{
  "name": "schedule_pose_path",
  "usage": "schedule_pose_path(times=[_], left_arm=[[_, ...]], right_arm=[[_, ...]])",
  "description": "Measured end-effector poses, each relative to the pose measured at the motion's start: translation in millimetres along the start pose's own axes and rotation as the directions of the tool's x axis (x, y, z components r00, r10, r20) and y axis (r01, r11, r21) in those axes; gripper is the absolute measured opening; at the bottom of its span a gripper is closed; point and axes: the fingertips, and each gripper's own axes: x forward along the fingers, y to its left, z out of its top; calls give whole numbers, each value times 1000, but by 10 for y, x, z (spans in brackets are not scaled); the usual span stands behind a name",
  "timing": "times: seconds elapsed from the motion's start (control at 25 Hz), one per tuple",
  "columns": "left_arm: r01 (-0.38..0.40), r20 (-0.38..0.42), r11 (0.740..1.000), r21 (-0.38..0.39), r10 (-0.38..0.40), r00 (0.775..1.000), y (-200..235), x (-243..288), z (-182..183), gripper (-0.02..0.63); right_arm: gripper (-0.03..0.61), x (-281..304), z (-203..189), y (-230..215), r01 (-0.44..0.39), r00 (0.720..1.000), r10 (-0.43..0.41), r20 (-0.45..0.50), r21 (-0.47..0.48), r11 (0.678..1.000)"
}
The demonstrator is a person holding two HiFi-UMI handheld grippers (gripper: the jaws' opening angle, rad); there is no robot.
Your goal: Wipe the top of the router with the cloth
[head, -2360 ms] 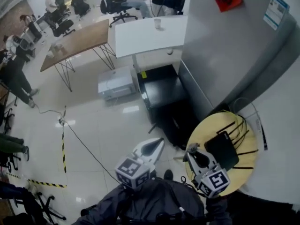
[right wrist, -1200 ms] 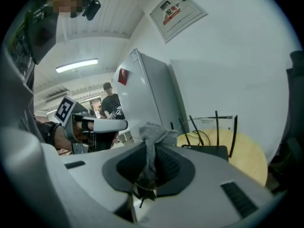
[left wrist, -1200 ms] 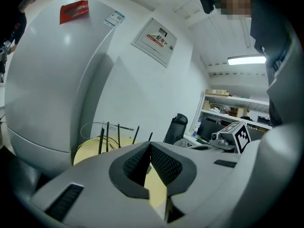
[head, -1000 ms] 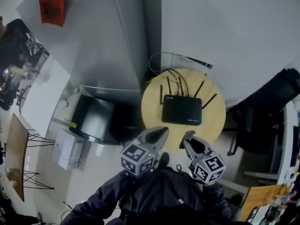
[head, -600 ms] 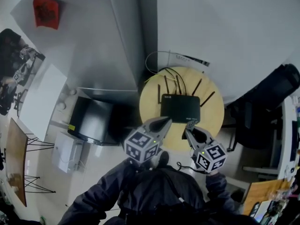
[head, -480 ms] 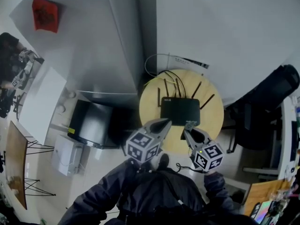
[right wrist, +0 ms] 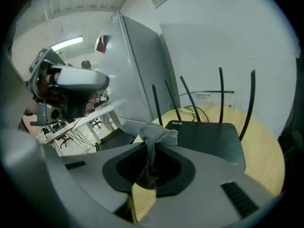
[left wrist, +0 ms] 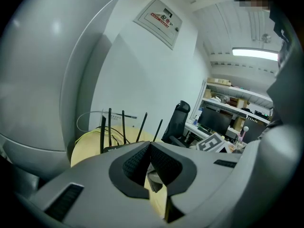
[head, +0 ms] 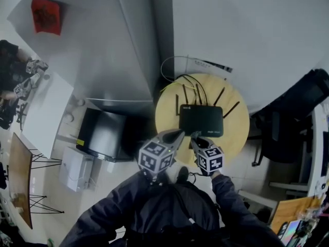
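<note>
Your right gripper (right wrist: 150, 152) has its jaws clamped on the cloth (right wrist: 159, 134), a crumpled grey wad standing above the tips, near the router (right wrist: 209, 137). Left gripper (left wrist: 150, 149): jaws together, nothing between. The router is flat and black, antennas upright, on the round table (head: 235, 138).

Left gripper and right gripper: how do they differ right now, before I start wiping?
The right gripper has its jaws shut on the grey cloth; the left gripper has its jaws shut on nothing. The right gripper's tip is at the near edge of the router; the left gripper's tip is further left, by its near left corner. Both point toward the router from the near side of the round table.
</note>
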Motion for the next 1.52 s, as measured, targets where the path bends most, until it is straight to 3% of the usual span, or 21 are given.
schedule_pose_path(times=[0.12, 0.28, 0.52, 0.88, 1.16, 1.52], left_arm=[[-21, -10, 1000, 0, 21, 1000, 87, -20, -22, 2], [-37, -14, 999, -2, 37, 999, 132, -62, -39, 2], [-49, -12, 999, -11, 49, 999, 162, -158, -52, 2], [-51, -16, 999, -4, 51, 999, 147, -209, -61, 2], [-42, -17, 999, -5, 42, 999, 156, -154, -56, 2], [-7, -30, 1000, -1, 7, 1000, 41, 76, -40, 2]], right_arm=[[72, 372, -196, 64, -35, 994, 36, -103, 15, 999], [72, 670, -466, 196, -74, 966, 74, -247, 12, 997], [72, 882, -702, 276, -57, 937, 59, -345, 15, 998], [72, 927, -829, 27, 6, 921, 15, -389, 53, 999], [72, 746, -898, -307, 67, 926, -21, -377, 108, 992], [72, 306, -970, -993, 167, 925, -113, -363, 122, 978]])
